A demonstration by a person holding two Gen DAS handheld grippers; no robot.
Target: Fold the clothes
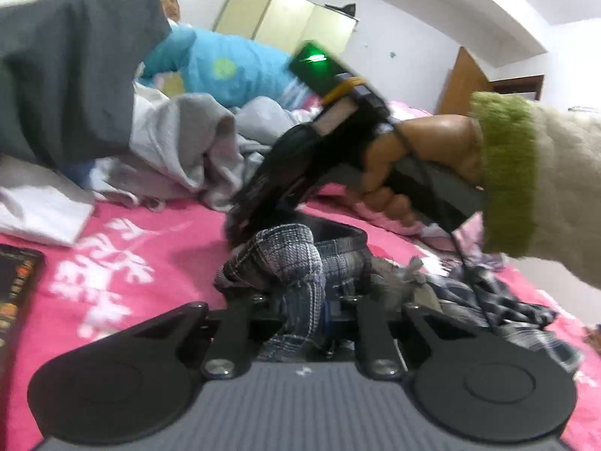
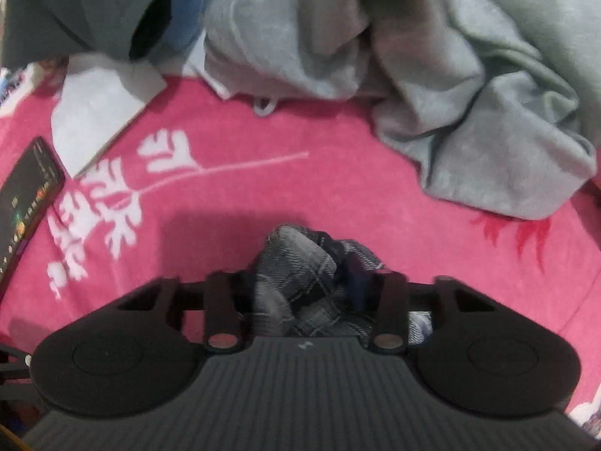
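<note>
Left wrist view: the left gripper is closed on a bunch of the plaid garment, which rises crumpled from between its jaws and trails off to the right over the pink bedspread. Just ahead, the right gripper comes down onto the same plaid cloth, held by a hand in a cream sleeve with a green cuff; from here I cannot tell how its jaws stand. Behind lie a grey garment, a dark grey one and a person in blue. Nothing here looks folded — the plaid piece is still a wad.

Right wrist view: the right gripper points down at the bedspread with plaid cloth bunched between its jaws, and it appears pinched there. The grey heap lies beyond, apart from the plaid. A white folded piece sits at the left beside a phone.

My reading: the fold is at its start — both tools have only taken hold, and the garment has yet to be spread flat, with the heap behind still waiting.

Writing: the phone screen shows small icons, too blurred to read. The bedspread's white marks look like a printed plant pattern, not letters.
</note>
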